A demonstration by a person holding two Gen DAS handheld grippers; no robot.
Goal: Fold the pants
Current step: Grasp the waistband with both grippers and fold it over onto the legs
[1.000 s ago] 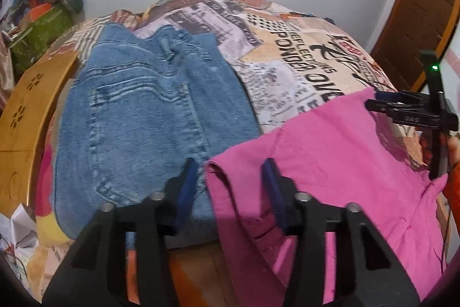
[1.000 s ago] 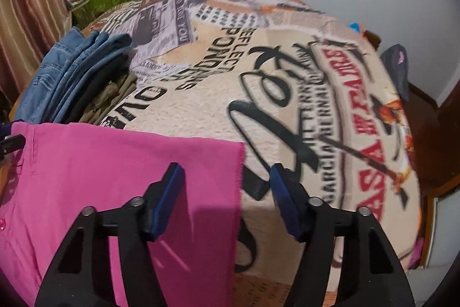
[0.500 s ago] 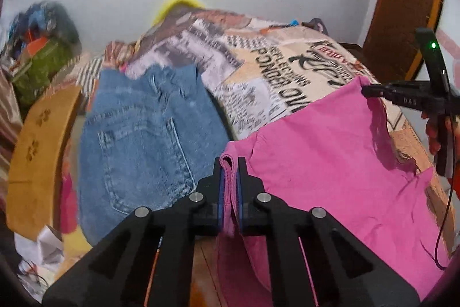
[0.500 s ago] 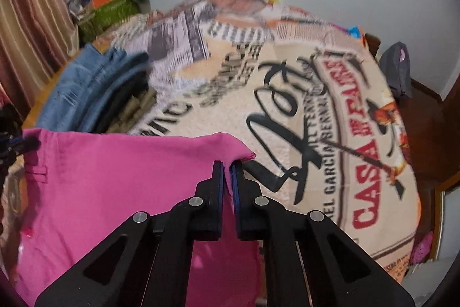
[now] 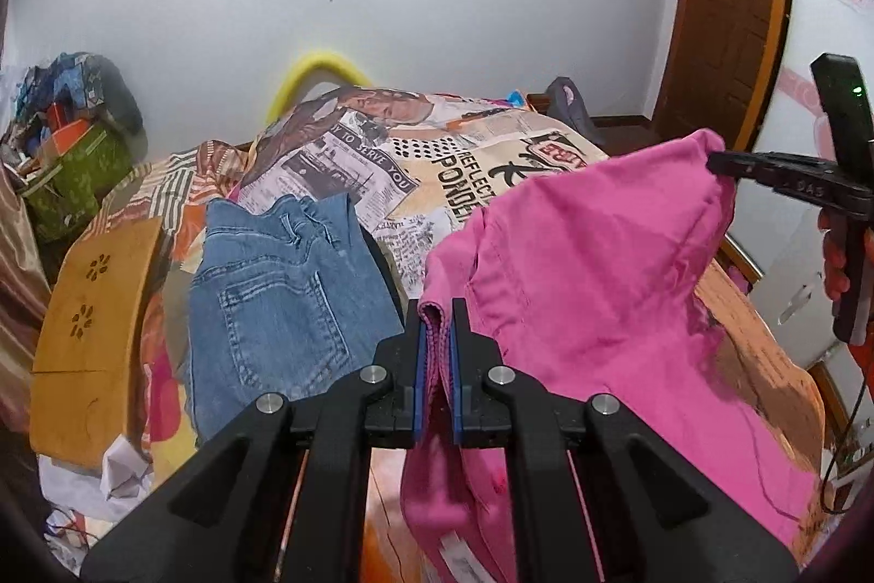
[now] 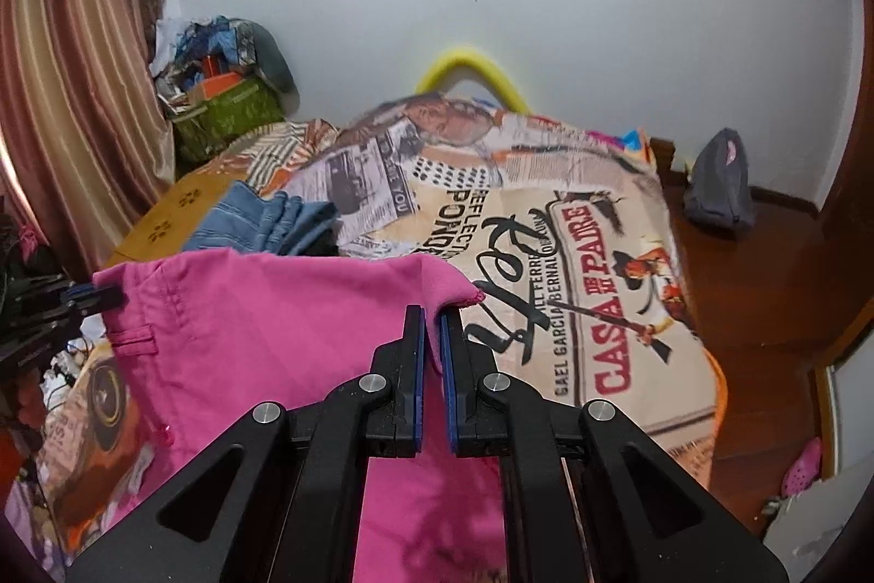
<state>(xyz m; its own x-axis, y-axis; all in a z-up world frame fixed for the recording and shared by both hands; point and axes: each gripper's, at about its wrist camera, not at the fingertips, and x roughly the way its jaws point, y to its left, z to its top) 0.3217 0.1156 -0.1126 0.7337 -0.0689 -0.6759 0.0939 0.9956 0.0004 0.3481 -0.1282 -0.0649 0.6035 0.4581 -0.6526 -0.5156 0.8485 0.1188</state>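
The pink pants (image 5: 590,288) hang in the air over the near end of the bed, stretched between my two grippers. My left gripper (image 5: 436,310) is shut on one top corner of the pants. My right gripper (image 6: 431,315) is shut on the other top corner, and it also shows at the right of the left wrist view (image 5: 726,162). In the right wrist view the pants (image 6: 262,342) spread to the left, with my left gripper (image 6: 98,296) at their far corner. The lower part of the pants drops out of sight below.
A stack of folded blue jeans (image 5: 284,293) lies on the bed's left side. The bed has a newspaper-print cover (image 6: 546,255). A wooden board (image 5: 93,304) stands left of the jeans. A grey bag (image 6: 718,184) lies on the floor by the wall.
Both grippers went from open around the pants' corners to shut on them, then lifted the pants up off the bed.
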